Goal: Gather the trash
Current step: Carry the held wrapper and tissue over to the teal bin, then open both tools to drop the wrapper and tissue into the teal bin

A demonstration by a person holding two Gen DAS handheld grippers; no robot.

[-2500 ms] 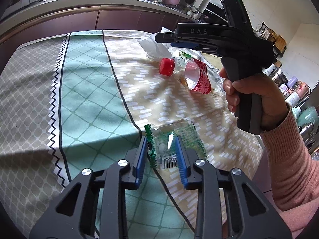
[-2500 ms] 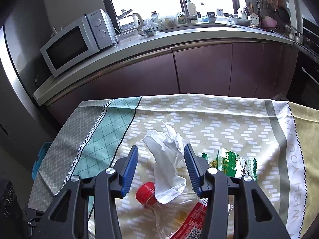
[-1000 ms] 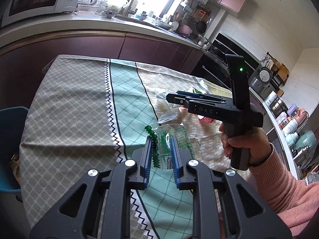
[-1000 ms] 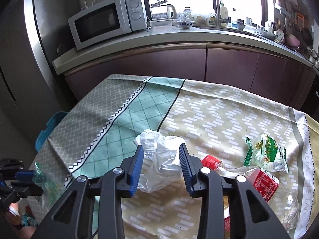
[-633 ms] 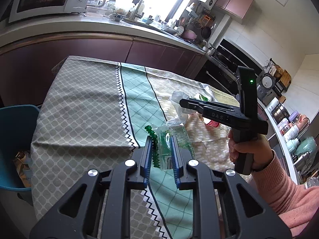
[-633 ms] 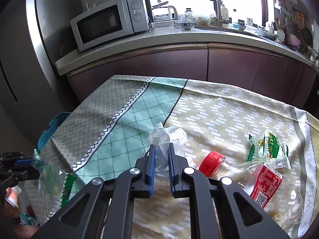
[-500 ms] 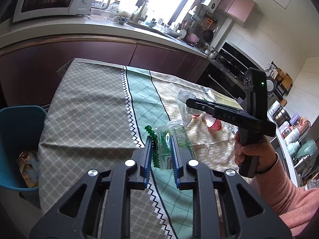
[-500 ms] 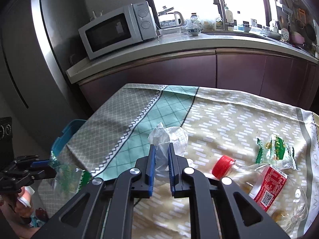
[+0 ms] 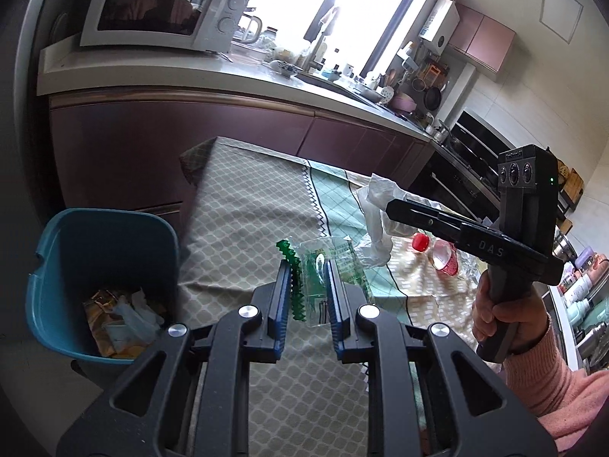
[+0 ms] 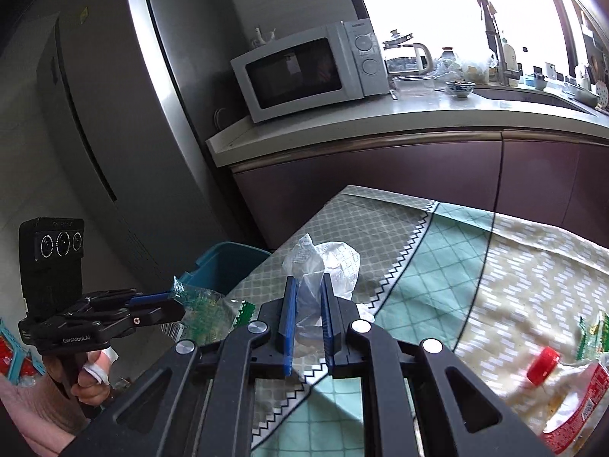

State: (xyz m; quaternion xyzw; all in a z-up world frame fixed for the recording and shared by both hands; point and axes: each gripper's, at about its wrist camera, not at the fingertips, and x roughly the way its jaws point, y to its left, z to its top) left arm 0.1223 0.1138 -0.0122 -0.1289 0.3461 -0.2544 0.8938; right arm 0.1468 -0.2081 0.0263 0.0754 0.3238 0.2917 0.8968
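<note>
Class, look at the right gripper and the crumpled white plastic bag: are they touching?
Touching. The right wrist view shows the right gripper with its blue pads closed on the crumpled white plastic bag, pinching it between them.

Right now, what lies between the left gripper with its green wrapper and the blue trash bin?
In the left wrist view, only the tablecloth's grey patterned part lies between the left gripper, shut on the green wrapper, and the blue trash bin.
</note>
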